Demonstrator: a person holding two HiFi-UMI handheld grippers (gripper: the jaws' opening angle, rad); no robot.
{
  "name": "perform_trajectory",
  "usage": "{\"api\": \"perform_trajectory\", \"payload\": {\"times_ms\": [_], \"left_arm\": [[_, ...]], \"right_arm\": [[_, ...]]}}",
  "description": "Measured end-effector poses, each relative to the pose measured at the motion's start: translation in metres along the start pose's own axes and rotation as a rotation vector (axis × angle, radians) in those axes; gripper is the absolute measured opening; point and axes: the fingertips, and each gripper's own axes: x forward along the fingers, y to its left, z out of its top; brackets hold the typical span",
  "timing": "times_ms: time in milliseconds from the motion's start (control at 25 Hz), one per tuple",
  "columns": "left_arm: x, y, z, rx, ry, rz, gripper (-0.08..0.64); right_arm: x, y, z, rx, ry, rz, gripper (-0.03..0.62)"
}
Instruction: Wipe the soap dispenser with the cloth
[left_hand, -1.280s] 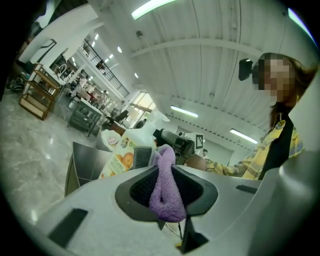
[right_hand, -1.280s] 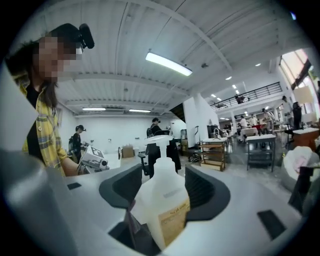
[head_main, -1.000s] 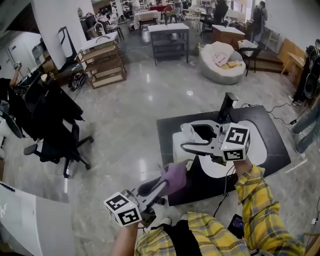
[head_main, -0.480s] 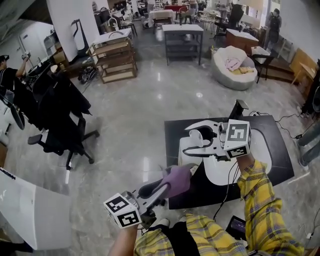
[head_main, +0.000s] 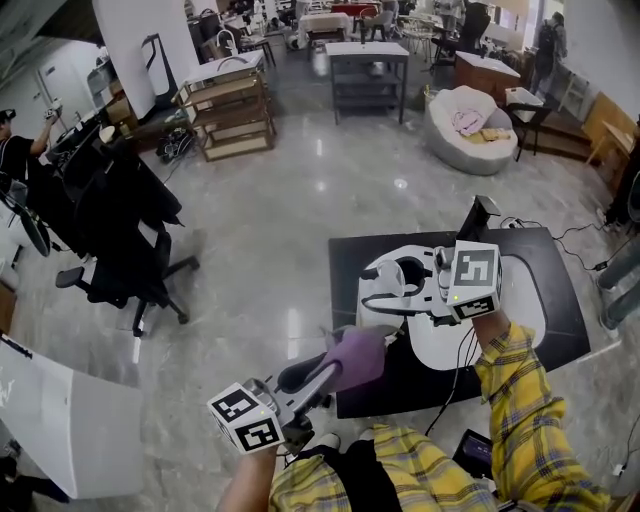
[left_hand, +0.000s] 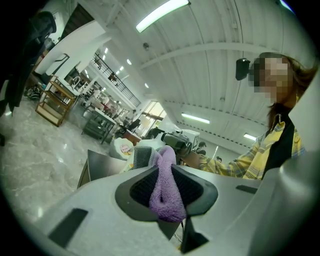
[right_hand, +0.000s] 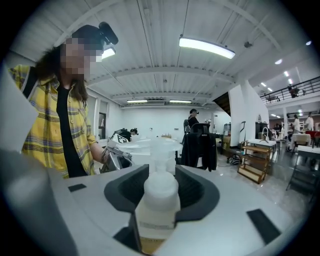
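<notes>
In the right gripper view a clear soap dispenser (right_hand: 157, 212) with a white pump stands upright between the dark pads. My right gripper (right_hand: 160, 189) has just been closing, and its pads now press on the bottle's sides. The head view shows the right gripper (head_main: 381, 283) held over the black mat, and the bottle is hard to pick out there. A purple cloth (left_hand: 168, 192) is pinched in my left gripper (left_hand: 169, 182), with a fold sticking out past the tips. From the head camera, the cloth (head_main: 352, 360) hangs at the left gripper (head_main: 343, 365), below and left of the right one.
A black mat (head_main: 350, 255) lies on the shiny floor with a white rounded base (head_main: 520, 305) on it. A chair draped in dark clothing (head_main: 120, 235) stands to the left. Wooden shelves (head_main: 225, 115), a metal table (head_main: 365, 70) and a beanbag (head_main: 465, 130) are farther off.
The right gripper's jaws have drawn in around the dispenser. The left gripper still holds the cloth in the same spot. The head camera has shifted slightly.
</notes>
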Motion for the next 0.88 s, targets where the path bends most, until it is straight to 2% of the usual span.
{"api": "perform_trajectory", "payload": {"times_ms": [240,880], "left_arm": [[0.006,0.001,0.002,0.003,0.013,-0.02,0.066],[-0.014,0.009,0.008,-0.022,0.008,-0.037,0.066]], "right_arm": [[-0.002,-0.009,-0.001,0.029,-0.01,-0.13,0.155],[-0.005,-0.029,-0.001,0.141,0.006,-0.618,0.155]]}}
